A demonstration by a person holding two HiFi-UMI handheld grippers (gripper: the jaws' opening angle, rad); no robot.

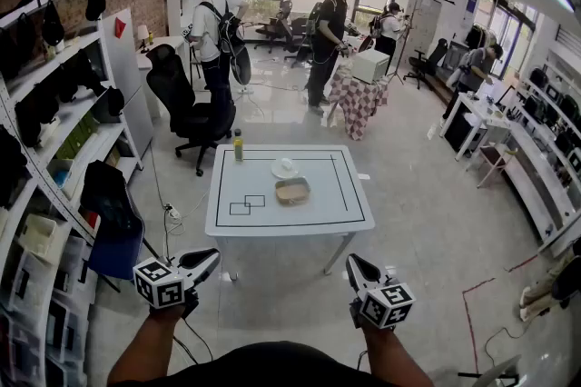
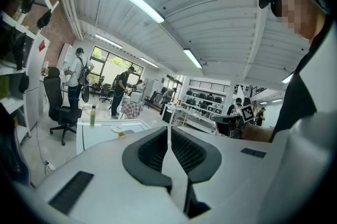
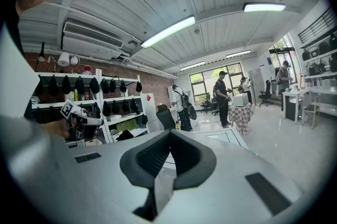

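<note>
Both grippers hang low in front of me, short of the near edge of a white table point(image 1: 227, 222) marked with black lines. My left gripper point(image 1: 210, 259) is shut with nothing between its jaws; its tips point(image 2: 168, 129) meet and point up towards the ceiling. My right gripper point(image 1: 353, 264) is also shut and empty, tips point(image 3: 169, 133) together. On the table stand a yellow-green bottle point(image 1: 238, 145) at the far left corner, a white plate point(image 1: 284, 167) and a tan bowl point(image 1: 292, 191) near the middle. The bottle point(image 2: 92, 115) also shows in the left gripper view.
A black office chair point(image 1: 186, 104) stands left of the table, with shelves point(image 1: 54, 131) of dark bags along the left wall. Three people stand at the back near a checkered-cloth table point(image 1: 359, 102). Desks point(image 1: 536, 149) line the right side. A cable point(image 1: 168, 213) trails on the floor.
</note>
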